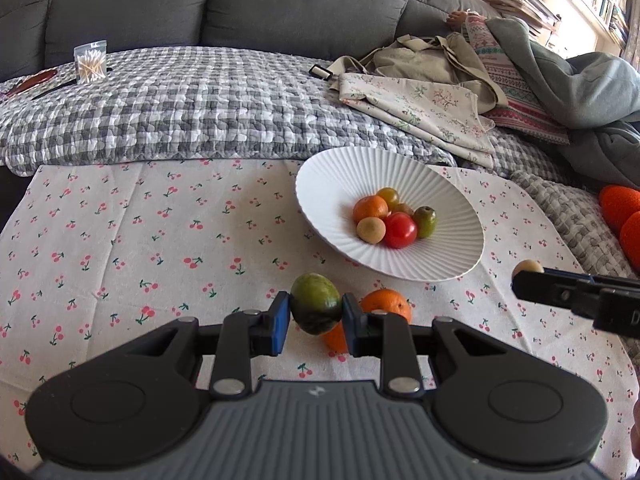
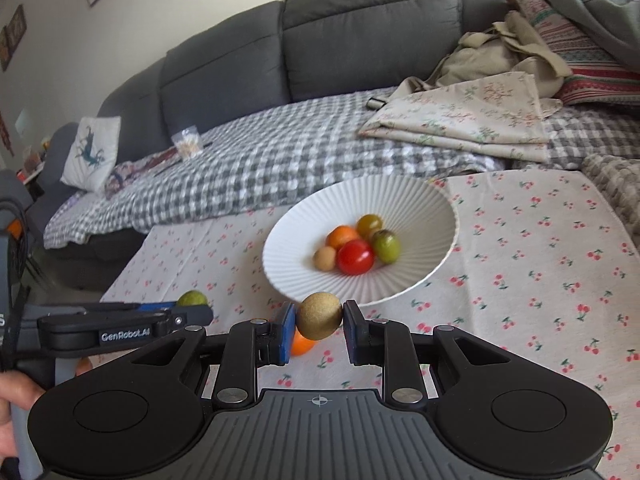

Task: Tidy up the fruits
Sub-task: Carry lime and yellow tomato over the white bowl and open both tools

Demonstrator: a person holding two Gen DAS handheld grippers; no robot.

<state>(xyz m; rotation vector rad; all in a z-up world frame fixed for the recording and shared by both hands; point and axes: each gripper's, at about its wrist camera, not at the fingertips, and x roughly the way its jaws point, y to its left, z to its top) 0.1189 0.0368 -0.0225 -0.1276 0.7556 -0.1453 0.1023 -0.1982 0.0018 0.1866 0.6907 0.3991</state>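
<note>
One white bowl (image 1: 400, 168) (six fruits inside), one orange (image 1: 386, 304) on the cloth, two gripped fruits.

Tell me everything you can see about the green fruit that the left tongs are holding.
The green fruit is oval, with smooth, dull skin: yellow-green on top, shading to dark olive-brown underneath. It looks whole and unbruised. The left tongs are shut on it, one blue pad pressing each side, so it seems lifted above the cherry-print cloth. It hangs in front of an orange lying on the cloth, short of the white ribbed bowl. The right wrist view shows only its top.
</note>
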